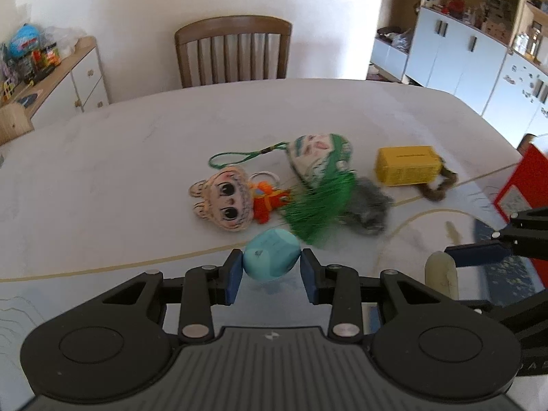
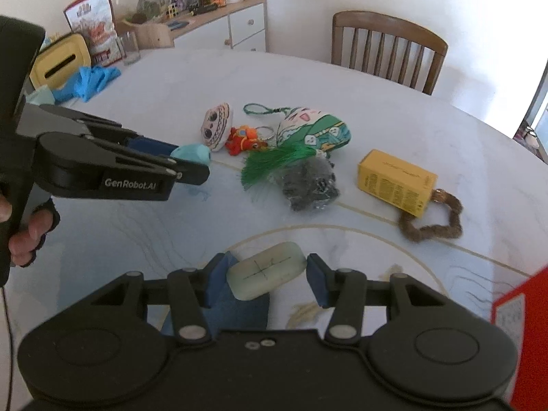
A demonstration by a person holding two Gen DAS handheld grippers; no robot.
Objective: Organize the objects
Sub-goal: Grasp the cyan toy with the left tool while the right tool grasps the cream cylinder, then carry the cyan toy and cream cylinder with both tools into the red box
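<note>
Right now my left jaws (image 1: 270, 274) pinch a rounded teal lump (image 1: 270, 255) and my right jaws (image 2: 265, 279) a pale soap-like bar (image 2: 265, 270); either smooth piece might squirt free above the table (image 1: 120, 171).

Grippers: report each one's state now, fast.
Left gripper: closed on the turquoise egg-shaped toy.
Right gripper: closed on the pale translucent bar.
</note>
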